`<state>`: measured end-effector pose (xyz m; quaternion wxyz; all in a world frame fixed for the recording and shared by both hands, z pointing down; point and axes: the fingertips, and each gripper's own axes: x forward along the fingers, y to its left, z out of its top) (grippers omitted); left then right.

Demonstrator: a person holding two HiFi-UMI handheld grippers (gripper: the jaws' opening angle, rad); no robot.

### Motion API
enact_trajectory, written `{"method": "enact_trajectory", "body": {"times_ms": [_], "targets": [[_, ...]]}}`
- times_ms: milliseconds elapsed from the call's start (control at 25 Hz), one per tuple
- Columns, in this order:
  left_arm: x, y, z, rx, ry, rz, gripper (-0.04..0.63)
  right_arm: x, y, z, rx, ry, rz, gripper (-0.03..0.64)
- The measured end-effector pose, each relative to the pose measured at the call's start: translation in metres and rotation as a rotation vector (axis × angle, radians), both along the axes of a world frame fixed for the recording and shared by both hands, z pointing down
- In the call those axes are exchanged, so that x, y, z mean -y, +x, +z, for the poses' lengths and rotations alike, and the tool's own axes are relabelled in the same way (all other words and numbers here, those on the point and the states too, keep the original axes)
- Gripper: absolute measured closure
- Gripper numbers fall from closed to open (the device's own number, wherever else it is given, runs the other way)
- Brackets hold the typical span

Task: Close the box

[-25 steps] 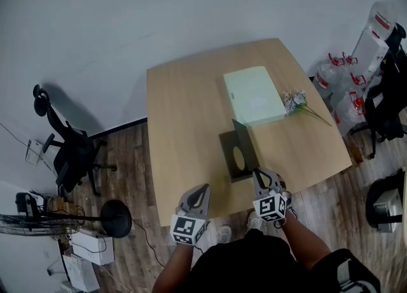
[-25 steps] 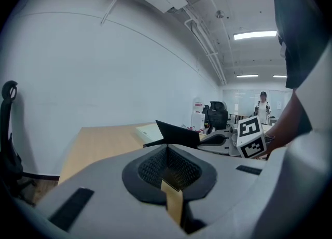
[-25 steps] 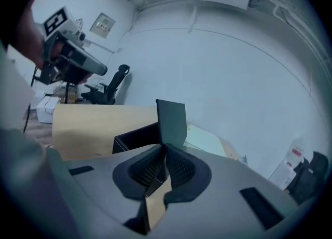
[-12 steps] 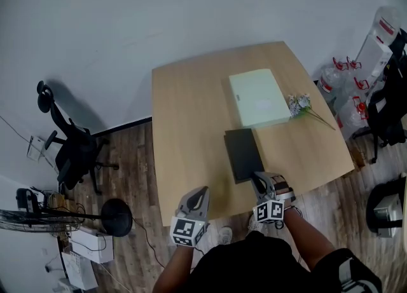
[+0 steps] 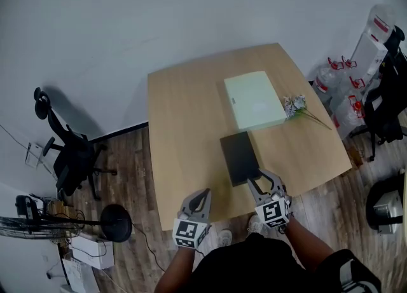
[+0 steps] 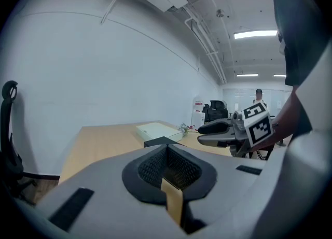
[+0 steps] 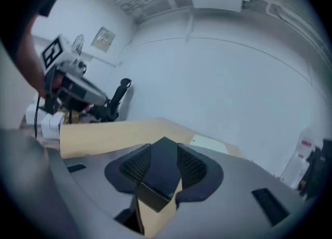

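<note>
Head view: black box (image 5: 240, 157) lies shut and flat on the wooden table (image 5: 184, 126), with a pale green box (image 5: 253, 100) just beside it at 1 o'clock. The right gripper (image 5: 257, 177) is at its 5 o'clock corner and the left gripper (image 5: 203, 192) at 7 o'clock.

Left gripper view: the jaws are clenched on nothing.

Right gripper view: the jaws have just been opening and are released, with the box's corner between them.

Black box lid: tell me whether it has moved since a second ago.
Yes. The lid has swung down from upright to lying flat, next to the unmoved pale green box.
</note>
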<state>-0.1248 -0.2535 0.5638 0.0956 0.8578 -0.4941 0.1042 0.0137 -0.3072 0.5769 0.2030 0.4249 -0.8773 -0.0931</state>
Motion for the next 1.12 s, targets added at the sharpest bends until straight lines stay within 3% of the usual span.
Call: {"method": "enact_trajectory", "body": {"times_ms": [240, 440, 1120], "targets": [[0.013, 0.006, -0.017, 0.02, 0.048, 0.018, 0.58, 0.012, 0.011, -0.04, 0.253, -0.099, 0.095, 0.465], [0.019, 0.005, -0.02, 0.022, 0.05, 0.015, 0.58, 0.016, 0.026, -0.057, 0.389, -0.143, 0.157, 0.58], [0.021, 0.014, -0.024, 0.01, 0.051, 0.016, 0.58, 0.007, 0.038, -0.066, 0.3, -0.089, 0.156, 0.604]]}}
